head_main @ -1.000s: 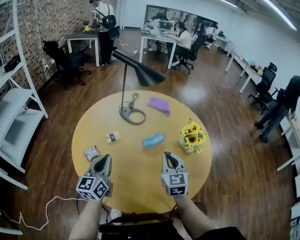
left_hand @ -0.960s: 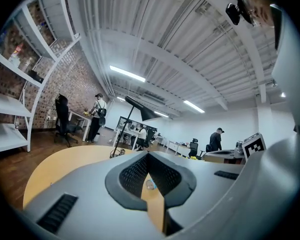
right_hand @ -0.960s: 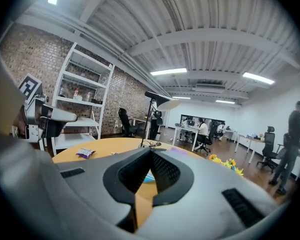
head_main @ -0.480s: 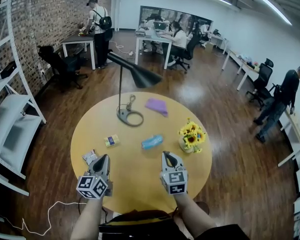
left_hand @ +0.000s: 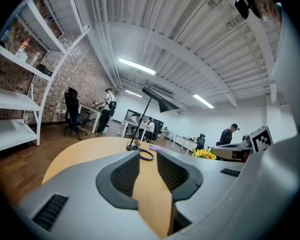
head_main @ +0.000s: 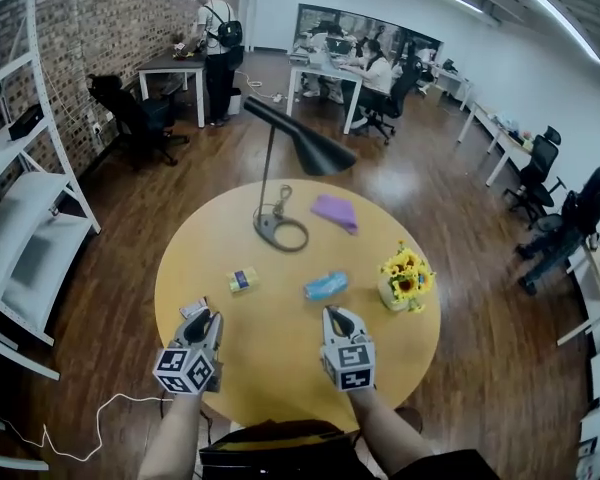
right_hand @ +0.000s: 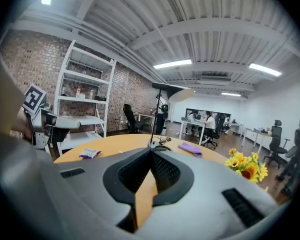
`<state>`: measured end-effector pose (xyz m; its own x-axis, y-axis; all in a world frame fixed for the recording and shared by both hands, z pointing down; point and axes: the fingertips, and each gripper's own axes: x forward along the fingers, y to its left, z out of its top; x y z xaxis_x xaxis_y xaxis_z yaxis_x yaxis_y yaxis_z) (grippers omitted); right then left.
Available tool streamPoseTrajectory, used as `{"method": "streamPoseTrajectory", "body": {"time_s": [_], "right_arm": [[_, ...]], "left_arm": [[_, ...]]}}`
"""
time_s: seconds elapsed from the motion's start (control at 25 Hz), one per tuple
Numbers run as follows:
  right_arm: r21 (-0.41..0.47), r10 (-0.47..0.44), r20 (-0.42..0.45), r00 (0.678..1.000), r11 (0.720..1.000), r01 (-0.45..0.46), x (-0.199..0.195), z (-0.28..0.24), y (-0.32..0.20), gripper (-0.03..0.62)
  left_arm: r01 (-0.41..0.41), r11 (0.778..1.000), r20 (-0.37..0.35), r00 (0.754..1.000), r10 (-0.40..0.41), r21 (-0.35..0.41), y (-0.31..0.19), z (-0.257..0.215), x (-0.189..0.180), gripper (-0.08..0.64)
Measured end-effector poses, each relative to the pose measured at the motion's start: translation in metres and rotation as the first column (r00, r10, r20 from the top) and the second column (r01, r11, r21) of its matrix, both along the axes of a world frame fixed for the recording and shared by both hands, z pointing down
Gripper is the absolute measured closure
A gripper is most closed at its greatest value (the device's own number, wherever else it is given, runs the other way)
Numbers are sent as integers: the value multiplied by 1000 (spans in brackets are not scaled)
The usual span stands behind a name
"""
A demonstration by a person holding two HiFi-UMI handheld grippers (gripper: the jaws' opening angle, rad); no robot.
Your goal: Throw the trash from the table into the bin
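Note:
On the round yellow table (head_main: 280,368) lie a small snack wrapper (head_main: 192,308), a yellow packet (head_main: 243,280), a blue wrapper (head_main: 325,286) and a purple cloth (head_main: 335,212). My left gripper (head_main: 212,318) hovers just right of the snack wrapper. Its jaws have just been opening and stand slightly apart, with only bare tabletop between them in the left gripper view (left_hand: 148,154). My right gripper (head_main: 335,315) is shut and empty, a little short of the blue wrapper. The right gripper view shows the snack wrapper (right_hand: 89,154) and the left gripper (right_hand: 40,116) off to its left. No bin shows.
A black desk lamp (head_main: 298,148) with its ring base (head_main: 282,232) stands at the table's far side. A pot of sunflowers (head_main: 406,278) sits at the right. White shelving (head_main: 25,218) lines the brick wall on the left. Desks, chairs and people fill the room behind.
Both grippers have edged forward and down over the table. The left gripper's tip now stands closer to the snack wrapper. The head view has shifted a little.

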<state>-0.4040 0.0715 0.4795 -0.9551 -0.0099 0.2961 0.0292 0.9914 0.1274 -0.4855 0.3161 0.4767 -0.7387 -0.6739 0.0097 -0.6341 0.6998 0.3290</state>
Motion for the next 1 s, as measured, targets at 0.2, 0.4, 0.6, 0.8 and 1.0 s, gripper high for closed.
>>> {"method": "streamPoseTrajectory", "body": {"time_s": [0.2,0.4,0.6,0.8,1.0], "right_arm": [[-17,-42,-47,998,999,41,-21,16,33,591],[-29,-73,-64,995,997,71,-42,24,66,591],[-42,-33,-109,993,999,28,-44,43,70,591],[-80,52,-147,988,995,-65,-33,59,59,591],[-85,119,-188,975,987,-137,-16,73,47,591]], "left_arm": [[-54,995,-8,999,54,-85,17,11,-8,354],[-151,966,-11,988,152,-211,23,27,-18,241],[-249,901,-45,967,249,-355,22,56,-34,219],[-353,840,-123,935,333,-412,11,91,-50,219],[-442,701,-180,890,418,-560,2,131,-60,192]]}}
